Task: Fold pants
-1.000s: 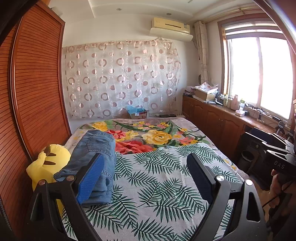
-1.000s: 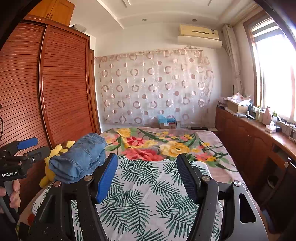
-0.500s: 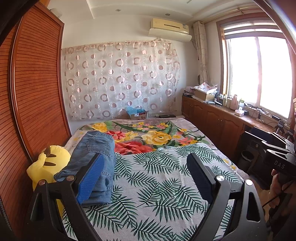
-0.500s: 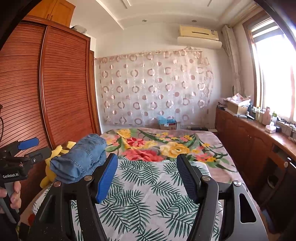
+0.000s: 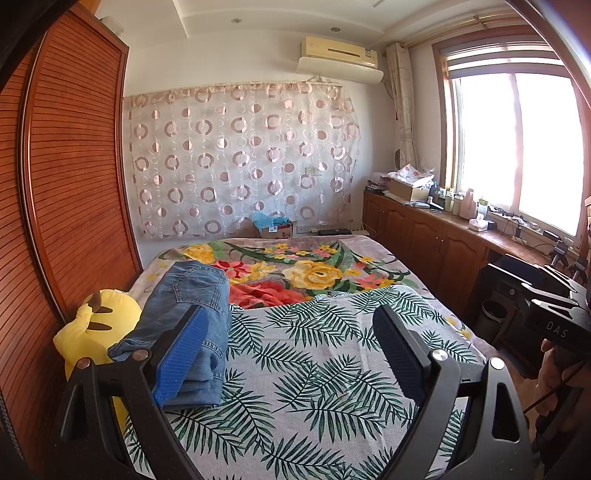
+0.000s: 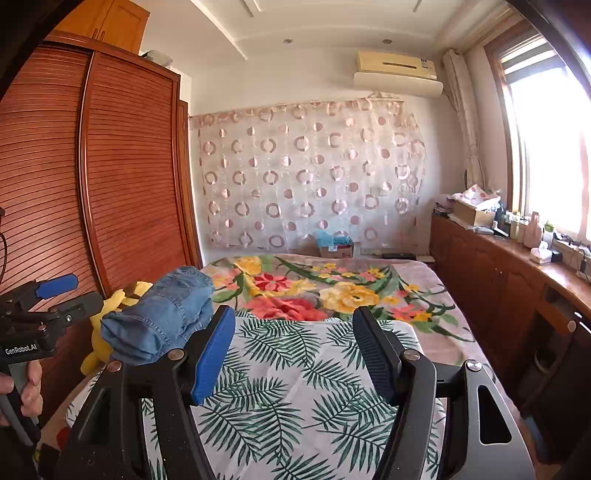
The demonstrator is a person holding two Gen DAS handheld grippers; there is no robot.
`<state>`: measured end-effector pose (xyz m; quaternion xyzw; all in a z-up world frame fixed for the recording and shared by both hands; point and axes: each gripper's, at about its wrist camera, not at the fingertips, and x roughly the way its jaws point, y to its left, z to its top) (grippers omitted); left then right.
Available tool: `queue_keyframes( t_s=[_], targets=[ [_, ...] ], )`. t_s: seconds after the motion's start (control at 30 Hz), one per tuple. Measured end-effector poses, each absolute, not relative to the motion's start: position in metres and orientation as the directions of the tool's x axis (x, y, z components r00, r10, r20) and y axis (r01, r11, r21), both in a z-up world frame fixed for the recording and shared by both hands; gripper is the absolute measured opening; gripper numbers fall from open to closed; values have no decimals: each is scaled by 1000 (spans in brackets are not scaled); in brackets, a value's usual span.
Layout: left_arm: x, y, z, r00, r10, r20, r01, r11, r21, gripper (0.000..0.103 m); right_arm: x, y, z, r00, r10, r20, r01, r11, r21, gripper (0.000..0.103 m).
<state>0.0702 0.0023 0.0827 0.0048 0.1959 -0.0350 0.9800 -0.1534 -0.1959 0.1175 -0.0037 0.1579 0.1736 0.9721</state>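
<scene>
Folded blue jeans [image 5: 192, 317] lie at the bed's left edge on the palm-leaf sheet [image 5: 314, 373], beside a yellow plush toy [image 5: 94, 332]. Both the left gripper [image 5: 288, 354] and right gripper [image 6: 291, 350] hover spread wide, empty — only the right-wrist view shows the wardrobe's top cabinets [image 6: 107, 22].

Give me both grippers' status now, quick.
Left gripper: open, holding nothing, above the bed.
Right gripper: open, holding nothing; the folded jeans lie off to its left.
</scene>
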Motion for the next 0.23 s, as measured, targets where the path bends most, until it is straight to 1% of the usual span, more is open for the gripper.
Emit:
queue_keyframes(
  t_s=[0.23],
  targets=[
    [70, 3, 82, 920, -68, -385, 71, 997, -5, 91, -154, -197, 117, 889, 338, -308, -340, 939, 49, 68]
  ],
)
